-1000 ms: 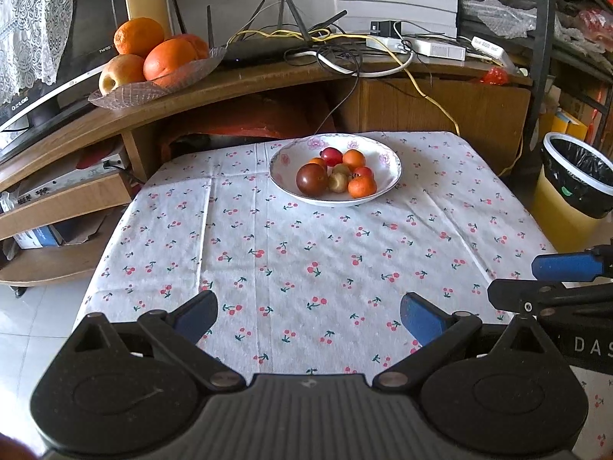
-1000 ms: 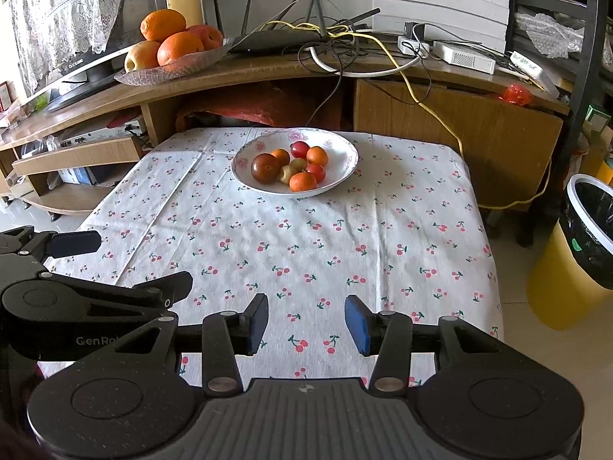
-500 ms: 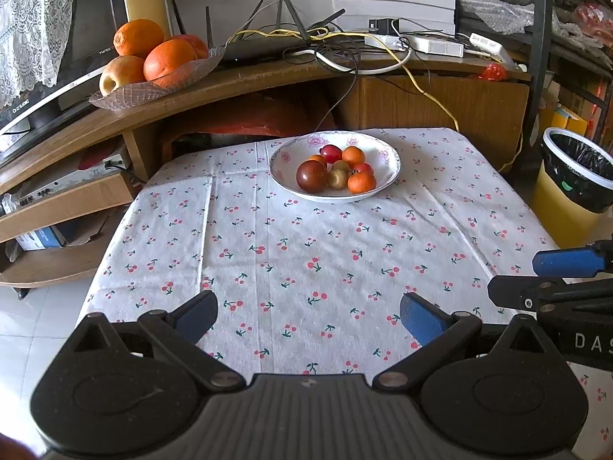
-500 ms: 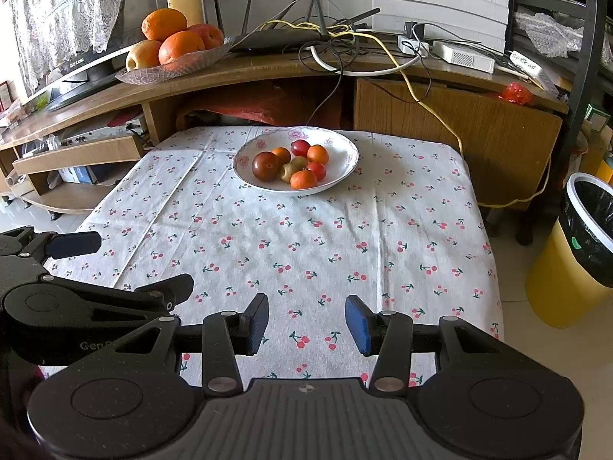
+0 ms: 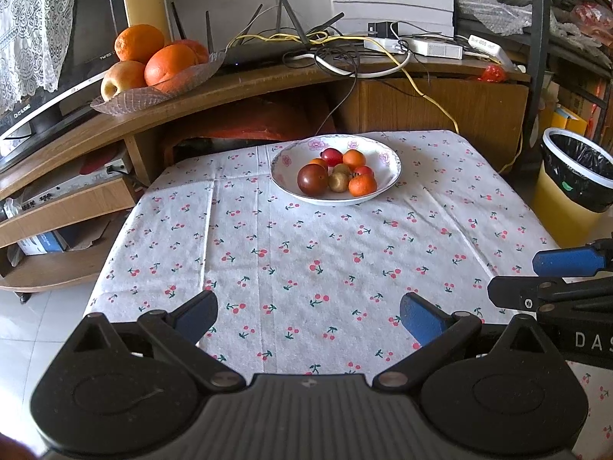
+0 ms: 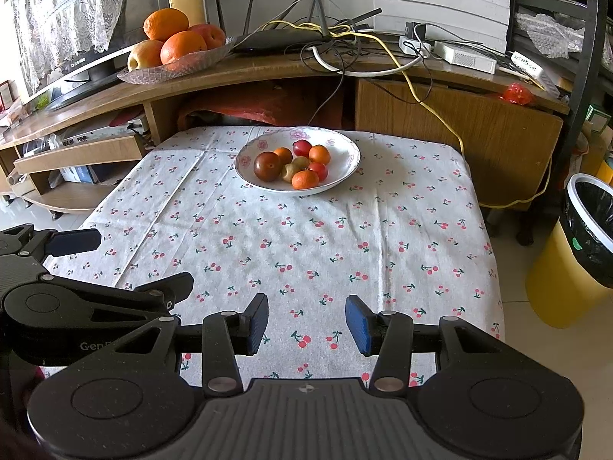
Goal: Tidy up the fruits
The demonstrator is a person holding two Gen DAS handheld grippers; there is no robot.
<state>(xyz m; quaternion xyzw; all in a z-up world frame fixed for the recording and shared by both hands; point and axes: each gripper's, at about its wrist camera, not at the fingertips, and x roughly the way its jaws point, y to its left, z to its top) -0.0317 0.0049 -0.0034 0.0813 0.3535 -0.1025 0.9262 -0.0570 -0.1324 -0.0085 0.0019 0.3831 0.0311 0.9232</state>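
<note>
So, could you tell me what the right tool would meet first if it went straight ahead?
Probably the white bowl of small fruits: the right tool, open and empty, points across bare tablecloth toward it. Depth is uncertain.

— What fruit do I have ahead of my claws?
— A white floral-rimmed ceramic bowl (image 5: 389, 153) at the table's far side holds a small heap: one dark maroon round fruit (image 5: 312, 179) on the left, three small orange fruits (image 5: 362, 185), two red ones (image 6: 302, 147), two olive-brown ones (image 5: 338, 182) at centre.
— Condition?
— All whole, touching, inside the rim.
</note>
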